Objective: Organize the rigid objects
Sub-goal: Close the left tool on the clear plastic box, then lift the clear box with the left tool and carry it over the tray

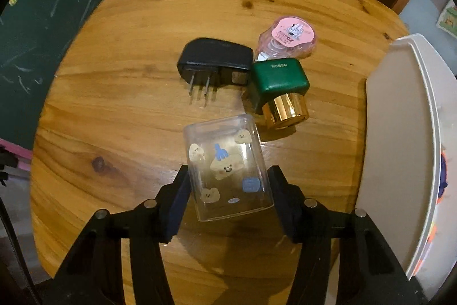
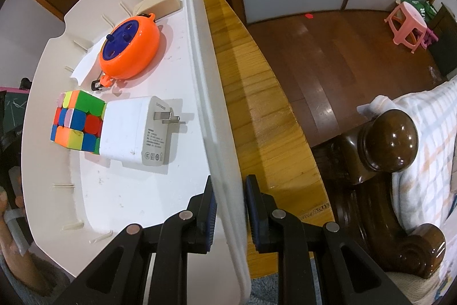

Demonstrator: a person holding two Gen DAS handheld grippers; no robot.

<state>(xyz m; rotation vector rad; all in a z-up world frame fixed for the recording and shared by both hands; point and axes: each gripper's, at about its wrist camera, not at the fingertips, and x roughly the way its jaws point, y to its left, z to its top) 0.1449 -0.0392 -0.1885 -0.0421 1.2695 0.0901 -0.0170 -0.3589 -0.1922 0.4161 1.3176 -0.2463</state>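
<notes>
Clear box [image 1: 228, 167] between gripper fingers [image 1: 178, 205]

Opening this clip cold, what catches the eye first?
The clear sticker-covered box, sitting between the left gripper fingers on the wooden table. Then the orange reel and colour cube in the white bin, whose wall the right gripper straddles.

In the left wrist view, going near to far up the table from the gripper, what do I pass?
Left gripper → clear sticker-decorated box between its fingers → green bottle with gold cap → pink-labelled clear container. The black plug adapter lies left of the green bottle, at about the same depth.
</notes>
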